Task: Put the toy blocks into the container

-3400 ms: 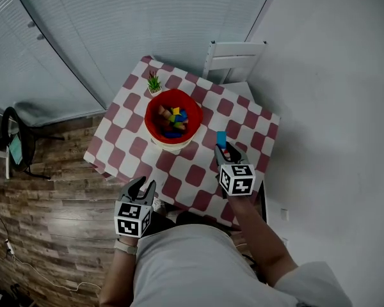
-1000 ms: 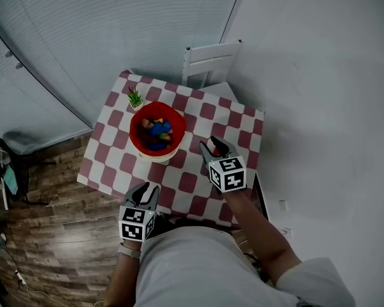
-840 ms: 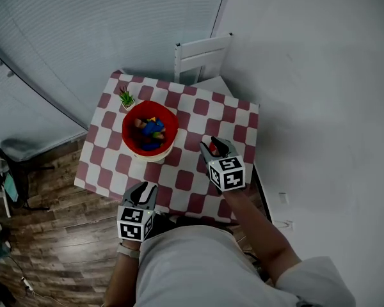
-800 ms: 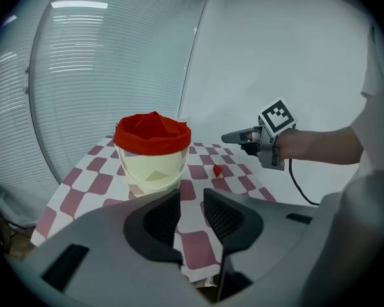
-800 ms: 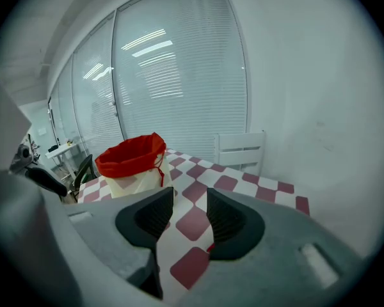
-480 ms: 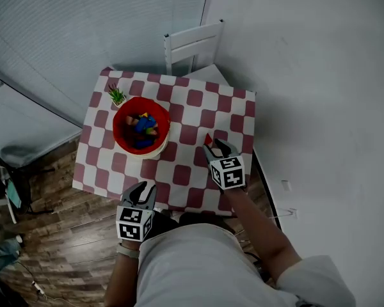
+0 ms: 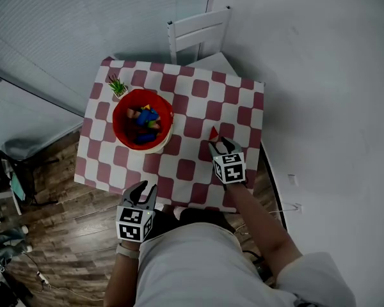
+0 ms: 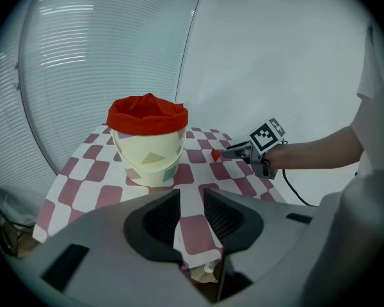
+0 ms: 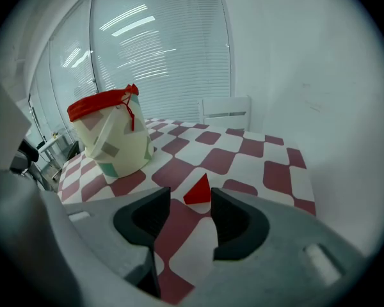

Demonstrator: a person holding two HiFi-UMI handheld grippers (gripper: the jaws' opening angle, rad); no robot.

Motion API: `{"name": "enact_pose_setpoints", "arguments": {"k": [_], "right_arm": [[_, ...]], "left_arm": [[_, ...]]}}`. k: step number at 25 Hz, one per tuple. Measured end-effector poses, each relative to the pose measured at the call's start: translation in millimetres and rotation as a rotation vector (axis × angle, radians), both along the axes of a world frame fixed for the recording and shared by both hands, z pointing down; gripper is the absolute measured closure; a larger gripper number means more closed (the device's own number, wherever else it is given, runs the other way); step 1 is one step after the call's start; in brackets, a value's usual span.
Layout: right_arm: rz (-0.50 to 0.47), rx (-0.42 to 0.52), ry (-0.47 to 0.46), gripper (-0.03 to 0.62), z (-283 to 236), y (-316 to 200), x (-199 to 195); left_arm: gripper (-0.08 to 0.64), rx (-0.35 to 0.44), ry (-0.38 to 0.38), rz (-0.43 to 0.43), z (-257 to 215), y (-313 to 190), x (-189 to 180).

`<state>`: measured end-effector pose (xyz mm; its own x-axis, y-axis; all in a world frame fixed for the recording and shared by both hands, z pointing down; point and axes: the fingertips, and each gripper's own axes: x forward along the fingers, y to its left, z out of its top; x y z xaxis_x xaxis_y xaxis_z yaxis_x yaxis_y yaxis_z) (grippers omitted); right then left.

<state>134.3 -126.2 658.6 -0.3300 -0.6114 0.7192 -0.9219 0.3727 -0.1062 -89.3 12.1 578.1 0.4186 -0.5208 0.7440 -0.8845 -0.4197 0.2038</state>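
A red triangular block [image 7: 212, 133] lies on the checked tablecloth [image 7: 233, 107], right of the cream bucket with a red liner [image 7: 143, 120] that holds several coloured blocks. My right gripper [image 7: 216, 143] is low over the cloth with its jaws open. The red block [image 9: 198, 192] stands between the tips, close to the right one, and neither pad presses on it. My left gripper [image 7: 144, 189] hovers at the table's near edge, open with only cloth showing between its jaws. In the left gripper view the bucket [image 8: 147, 142] stands ahead and the right gripper [image 8: 233, 151] reaches the block [image 8: 215, 155].
A small potted plant [image 7: 117, 85] stands behind the bucket at the far left corner. A white chair [image 7: 198, 34] is pushed in at the far side. A white wall runs close along the table's right edge, and wooden floor lies to the left.
My right gripper has come down toward the cloth and now has the red block between its tips. The left gripper has stayed at the near edge.
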Motion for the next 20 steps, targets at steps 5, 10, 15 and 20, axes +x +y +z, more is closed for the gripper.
{"name": "enact_pose_setpoints", "arguments": {"k": [5,10,15,20], "right_arm": [[0.005,-0.035,0.006,0.396,21.5,-3.5,1.2],[0.0,-0.053,0.012,0.382,36.9,-11.5,0.2],[0.016,-0.064,0.004,0.379,46.0,-19.6,0.1],[0.035,-0.056,0.013,0.379,49.3,-23.7,1.0]], "left_arm": [[0.456,-0.024,-0.016,-0.019,4.6,0.4,-7.6],[0.457,-0.038,-0.024,-0.041,6.9,-1.8,-10.7],[0.457,-0.042,-0.043,-0.056,6.4,-3.7,-14.1],[0.457,-0.049,-0.066,-0.079,6.5,-4.5,-21.6]]}}
